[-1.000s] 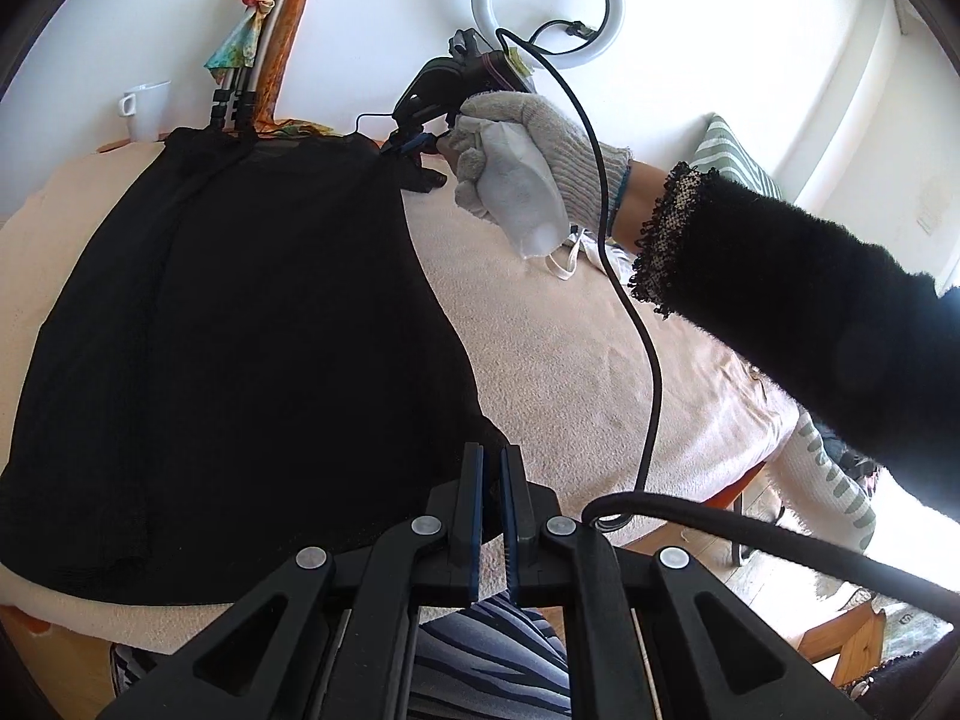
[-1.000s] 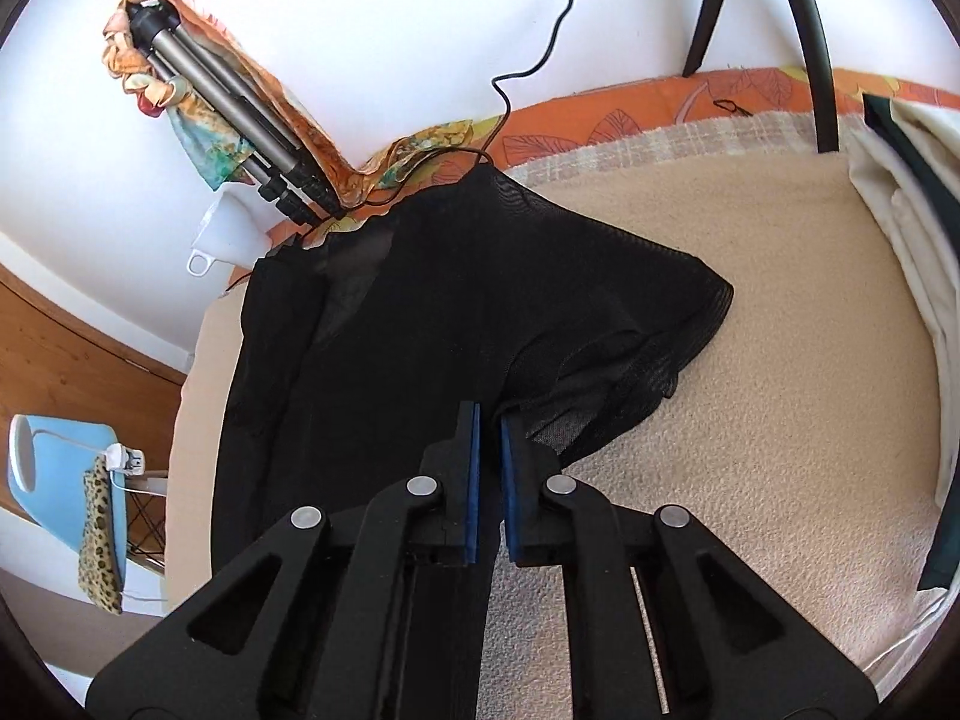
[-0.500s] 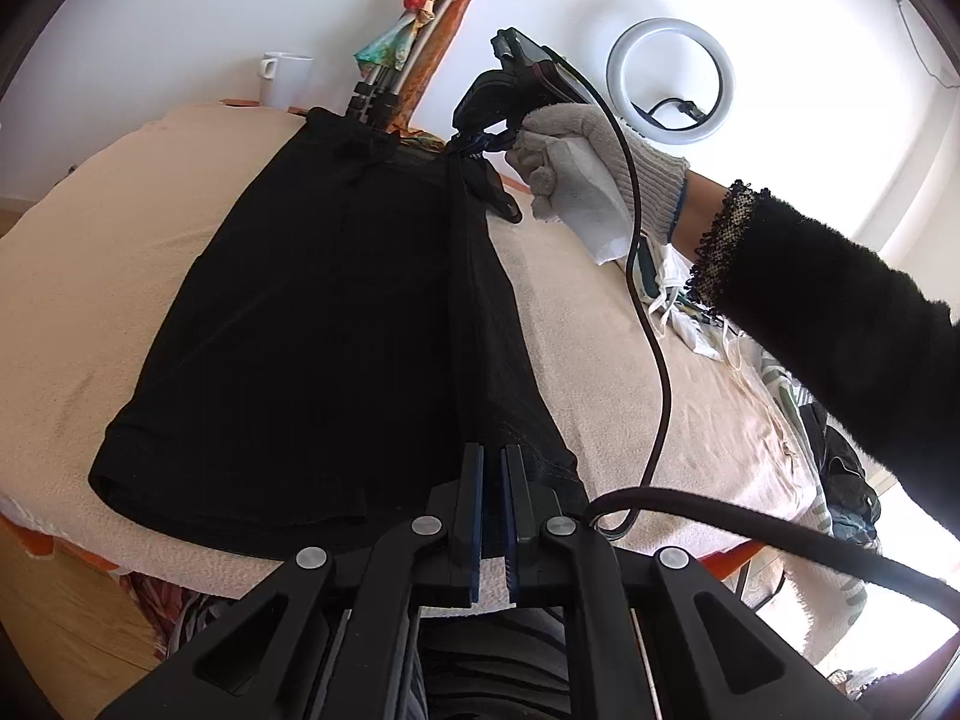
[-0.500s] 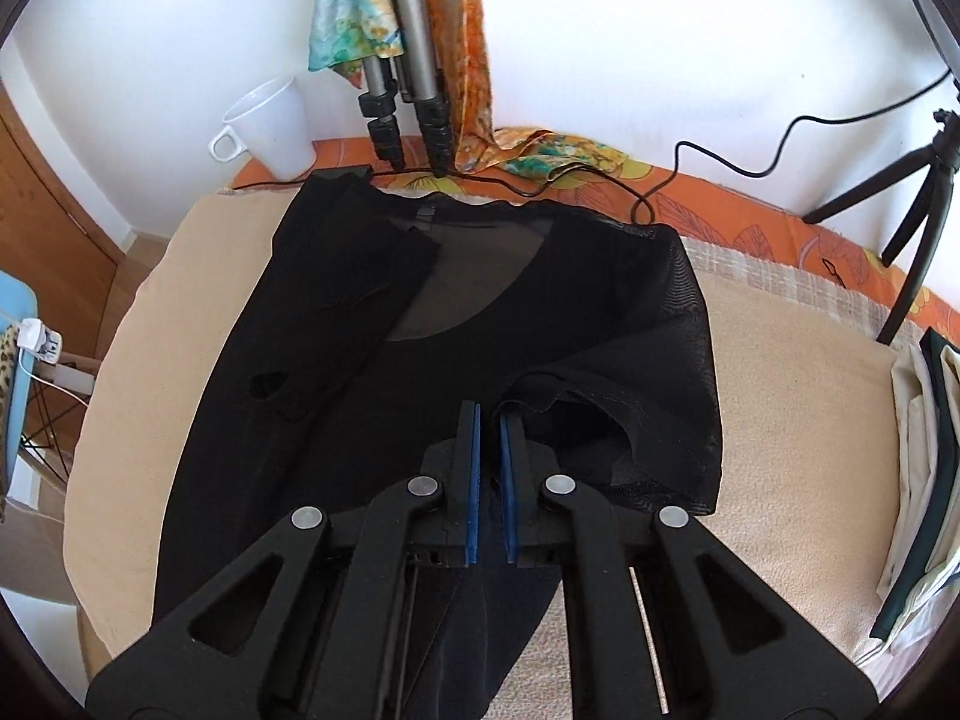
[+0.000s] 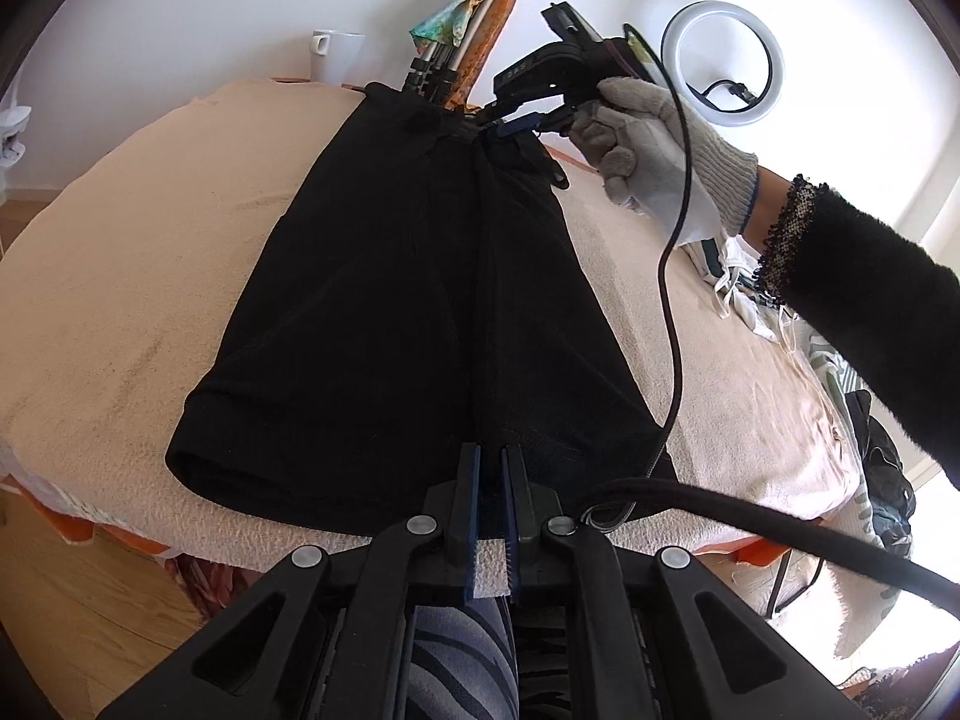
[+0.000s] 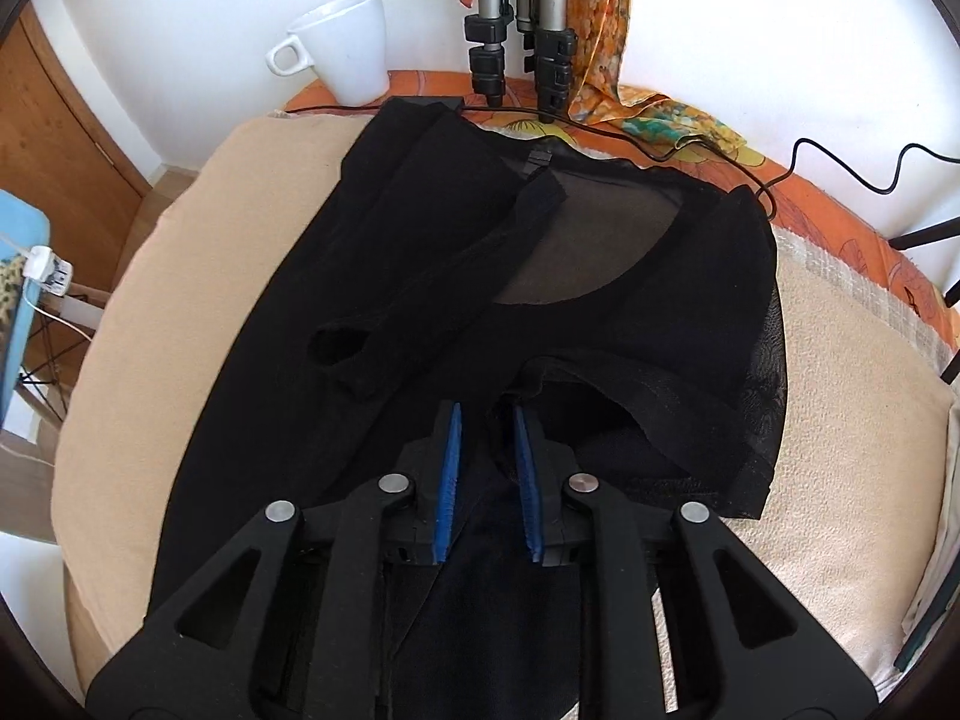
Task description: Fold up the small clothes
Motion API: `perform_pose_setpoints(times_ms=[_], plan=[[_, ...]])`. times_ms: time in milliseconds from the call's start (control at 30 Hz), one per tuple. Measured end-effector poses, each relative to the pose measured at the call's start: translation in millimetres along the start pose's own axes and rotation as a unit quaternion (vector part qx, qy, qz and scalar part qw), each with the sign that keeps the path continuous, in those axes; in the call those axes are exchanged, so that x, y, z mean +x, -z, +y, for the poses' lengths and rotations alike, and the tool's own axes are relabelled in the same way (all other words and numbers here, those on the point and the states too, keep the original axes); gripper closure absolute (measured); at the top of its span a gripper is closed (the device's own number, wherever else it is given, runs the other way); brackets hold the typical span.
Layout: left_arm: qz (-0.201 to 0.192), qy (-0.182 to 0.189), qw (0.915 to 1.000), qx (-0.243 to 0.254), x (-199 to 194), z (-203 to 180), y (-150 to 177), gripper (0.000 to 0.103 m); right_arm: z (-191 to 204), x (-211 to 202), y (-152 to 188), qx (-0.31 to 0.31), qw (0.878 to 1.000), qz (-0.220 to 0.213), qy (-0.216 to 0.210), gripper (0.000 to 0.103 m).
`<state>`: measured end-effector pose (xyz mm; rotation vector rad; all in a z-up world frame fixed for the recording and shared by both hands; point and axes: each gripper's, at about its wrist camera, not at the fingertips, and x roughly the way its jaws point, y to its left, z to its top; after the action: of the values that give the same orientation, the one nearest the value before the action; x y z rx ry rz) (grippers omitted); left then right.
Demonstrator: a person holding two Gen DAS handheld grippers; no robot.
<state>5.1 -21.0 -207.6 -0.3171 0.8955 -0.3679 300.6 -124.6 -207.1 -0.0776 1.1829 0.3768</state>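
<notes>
A black sheer top [image 5: 420,312] lies on a beige towel-covered table [image 5: 120,276], both side parts folded in over the middle. My left gripper [image 5: 491,456] sits at the hem near the table's front edge, jaws slightly apart, with nothing between them. My right gripper [image 6: 486,414] is open just above the folded-in sleeve [image 6: 630,396] near the neckline [image 6: 588,258]. In the left wrist view the right gripper [image 5: 516,123] shows at the far end, held by a gloved hand [image 5: 654,156].
A white mug [image 6: 342,48] and tripod legs [image 6: 522,36] with a colourful scarf stand at the table's far edge. A black cable [image 6: 660,150] runs behind the top. A ring light [image 5: 723,60] and a clothes pile [image 5: 744,294] are at the right.
Both grippers carried the right side of the top over onto the middle. They were shut on the cloth, and now both have opened and let go.
</notes>
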Motion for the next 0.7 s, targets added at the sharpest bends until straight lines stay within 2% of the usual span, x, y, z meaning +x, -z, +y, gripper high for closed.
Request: perform_pose_setpoints(times_ms=[67, 133, 167, 233, 333, 433, 533, 633, 667, 700], plan=[[-0.002, 0.002, 1.0, -0.004, -4, 3, 0, 0.095, -11, -25, 9, 0.013, 0.998, -0.03, -0.049, 0.069], [-0.005, 0.002, 1.0, -0.008, -9, 5, 0, 0.081, -31, -50, 21, 0.042, 0.993, -0.061, -0.092, 0.065], [-0.007, 0.004, 0.9999, -0.01, -12, 5, -1, 0.078, -43, -59, 26, 0.059, 0.991, -0.075, -0.096, 0.063], [-0.011, 0.009, 0.9998, -0.012, -17, 6, -2, 0.074, -71, -70, 34, 0.097, 0.989, -0.091, -0.072, 0.062], [-0.02, -0.004, 0.9998, -0.008, -26, 5, -6, 0.074, -111, -66, 36, 0.151, 0.984, -0.087, -0.042, 0.059], [-0.034, -0.014, 0.9993, -0.006, -36, 6, -9, 0.074, -138, -51, 31, 0.191, 0.977, -0.074, -0.054, 0.053], [-0.046, -0.032, 0.9985, 0.0, -45, 8, -13, 0.074, -144, -31, 27, 0.197, 0.977, -0.058, -0.057, 0.053], [-0.051, -0.044, 0.9977, 0.004, -50, 13, -15, 0.074, -136, -11, 24, 0.177, 0.983, -0.038, -0.035, 0.053], [-0.053, -0.047, 0.9975, 0.002, -50, 15, -16, 0.074, -134, -6, 23, 0.172, 0.984, -0.032, -0.032, 0.054], [-0.054, -0.049, 0.9974, -0.001, -51, 17, -17, 0.074, -133, -1, 22, 0.171, 0.984, -0.029, -0.034, 0.067]])
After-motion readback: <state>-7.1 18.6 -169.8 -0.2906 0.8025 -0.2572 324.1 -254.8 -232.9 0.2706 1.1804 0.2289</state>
